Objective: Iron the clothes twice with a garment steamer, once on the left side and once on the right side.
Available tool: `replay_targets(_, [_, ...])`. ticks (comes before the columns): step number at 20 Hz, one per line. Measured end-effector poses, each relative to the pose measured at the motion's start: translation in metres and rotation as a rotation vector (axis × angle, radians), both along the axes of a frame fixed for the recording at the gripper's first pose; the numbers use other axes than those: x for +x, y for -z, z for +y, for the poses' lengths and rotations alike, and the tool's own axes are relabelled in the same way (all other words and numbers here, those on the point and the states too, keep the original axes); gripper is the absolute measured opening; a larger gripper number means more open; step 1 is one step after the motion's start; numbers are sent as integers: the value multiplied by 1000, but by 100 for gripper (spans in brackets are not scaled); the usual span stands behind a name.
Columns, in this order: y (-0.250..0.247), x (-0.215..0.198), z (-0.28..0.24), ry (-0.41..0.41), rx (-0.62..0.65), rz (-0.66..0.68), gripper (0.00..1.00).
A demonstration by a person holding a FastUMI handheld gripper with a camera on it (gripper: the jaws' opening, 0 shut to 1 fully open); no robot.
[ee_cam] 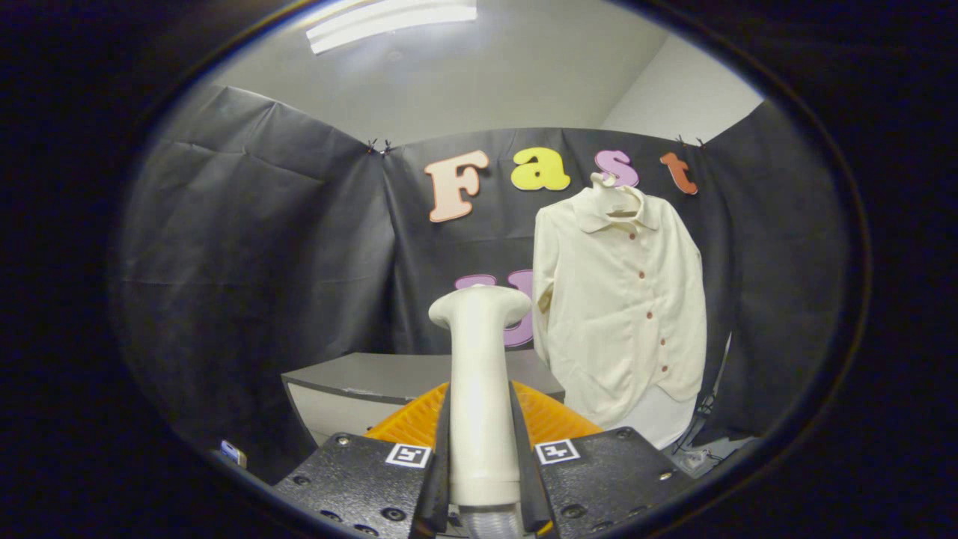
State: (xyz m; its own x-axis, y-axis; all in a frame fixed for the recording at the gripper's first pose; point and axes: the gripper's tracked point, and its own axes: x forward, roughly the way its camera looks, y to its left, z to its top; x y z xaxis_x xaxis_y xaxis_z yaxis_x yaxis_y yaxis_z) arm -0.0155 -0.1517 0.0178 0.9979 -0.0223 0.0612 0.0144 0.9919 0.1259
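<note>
Because both fingers of the gripper clamp the garment steamer by its handle, its head stands upright, ready to sweep the shirt hanging on a hanger beyond, above the surface.

No readable text, brand or number stood on any object. Two small square black-and-white marker tags sat on the gripper body beside its jaws, bearing coded patterns, seemingly not letters at this size.
</note>
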Motion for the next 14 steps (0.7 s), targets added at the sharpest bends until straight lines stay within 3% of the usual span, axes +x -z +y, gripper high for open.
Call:
replay_targets(5, [-12,30,-57,81,-24,-42,36])
replay_targets(14, [-15,133,-160,164,-21,-74,36])
